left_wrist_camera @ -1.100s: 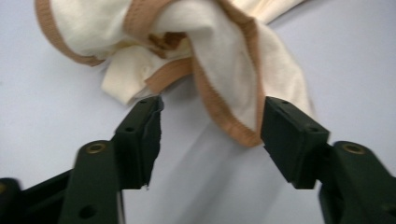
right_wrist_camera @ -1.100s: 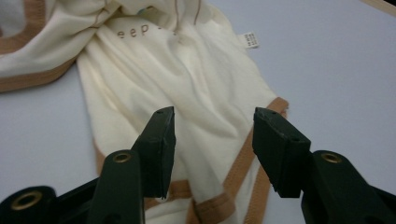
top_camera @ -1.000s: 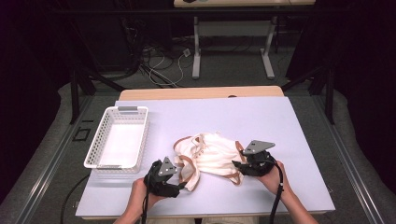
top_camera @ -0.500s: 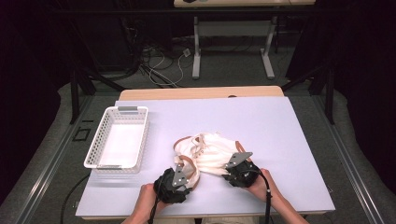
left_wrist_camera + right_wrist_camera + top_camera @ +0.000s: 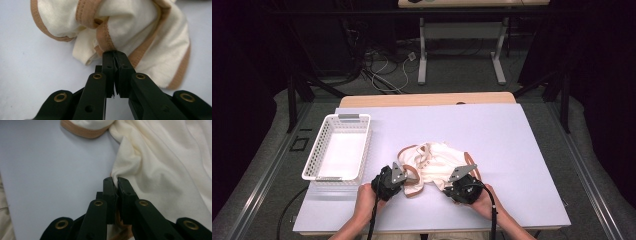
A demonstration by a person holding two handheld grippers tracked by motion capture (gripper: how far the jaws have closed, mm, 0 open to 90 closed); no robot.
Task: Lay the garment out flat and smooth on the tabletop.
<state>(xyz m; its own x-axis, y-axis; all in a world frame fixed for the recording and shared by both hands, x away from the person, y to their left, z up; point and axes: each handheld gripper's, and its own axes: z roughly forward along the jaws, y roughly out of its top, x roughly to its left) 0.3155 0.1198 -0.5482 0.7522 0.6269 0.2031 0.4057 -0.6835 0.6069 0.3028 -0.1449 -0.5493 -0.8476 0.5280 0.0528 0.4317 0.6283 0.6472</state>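
Observation:
A crumpled cream garment with tan trim (image 5: 432, 165) lies on the pale table (image 5: 512, 145) near its front edge. My left gripper (image 5: 406, 175) has just been closing and now pinches the tan-trimmed edge of the garment (image 5: 105, 40) between its jaws (image 5: 115, 53). At the garment's right side, my right gripper (image 5: 452, 182) has also just been closing; its jaws (image 5: 115, 181) grip a fold of the cream cloth (image 5: 150, 170). A hand holds each gripper from the table's front.
A white mesh basket (image 5: 326, 145) stands at the left of the table, with nothing in it. A wooden strip (image 5: 427, 99) runs along the table's far edge. Cables trail from both grippers over the front edge.
Both grippers have moved in onto the garment's near side and lowered, and their jaws have shut on the cloth. The garment has bunched slightly between them.

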